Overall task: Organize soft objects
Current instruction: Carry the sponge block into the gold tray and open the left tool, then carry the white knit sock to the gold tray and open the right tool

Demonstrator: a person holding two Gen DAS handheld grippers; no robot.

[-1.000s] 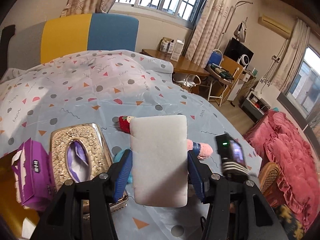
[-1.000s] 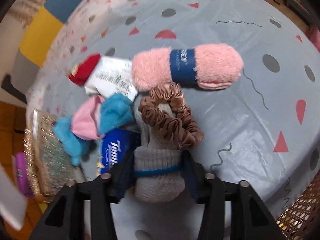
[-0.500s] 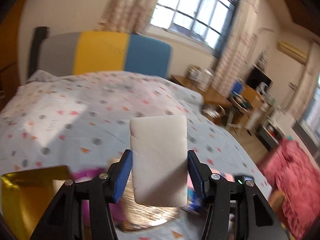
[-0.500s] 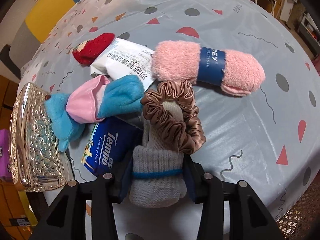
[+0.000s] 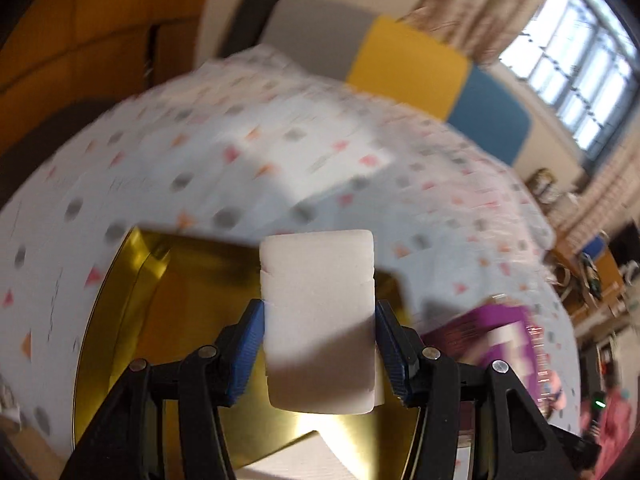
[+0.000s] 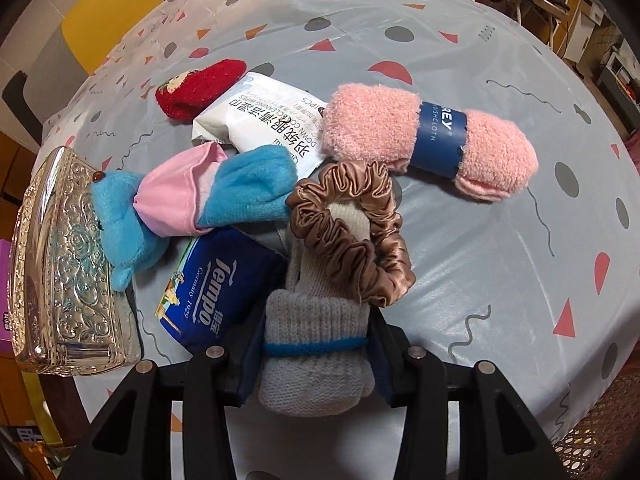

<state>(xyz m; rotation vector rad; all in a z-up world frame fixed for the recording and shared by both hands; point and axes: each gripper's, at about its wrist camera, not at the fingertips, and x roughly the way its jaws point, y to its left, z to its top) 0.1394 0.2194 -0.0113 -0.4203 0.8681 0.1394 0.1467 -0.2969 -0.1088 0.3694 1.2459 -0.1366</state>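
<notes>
My left gripper (image 5: 318,322) is shut on a white sponge block (image 5: 318,320), held above an open gold box (image 5: 128,320) on the patterned tablecloth. My right gripper (image 6: 314,354) is shut on a grey knit sock (image 6: 316,356) that lies on the table, its toe running under a brown satin scrunchie (image 6: 348,236). Around it lie a pink fluffy dishcloth roll (image 6: 428,140), a blue and pink plush toy (image 6: 192,204), a red sock (image 6: 200,88), a white wipes pack (image 6: 260,120) and a blue Tempo tissue pack (image 6: 212,292).
An ornate silver tissue box (image 6: 68,268) stands at the table's left edge, with a purple box (image 5: 492,336) beside it. A padded headboard in yellow and blue (image 5: 440,68) stands behind the table. A woven chair seat (image 6: 600,440) sits low on the right.
My left gripper swung left with the sponge, from over the pile and silver box to over the gold box. My right gripper kept its grip on the sock and shifted only slightly.
</notes>
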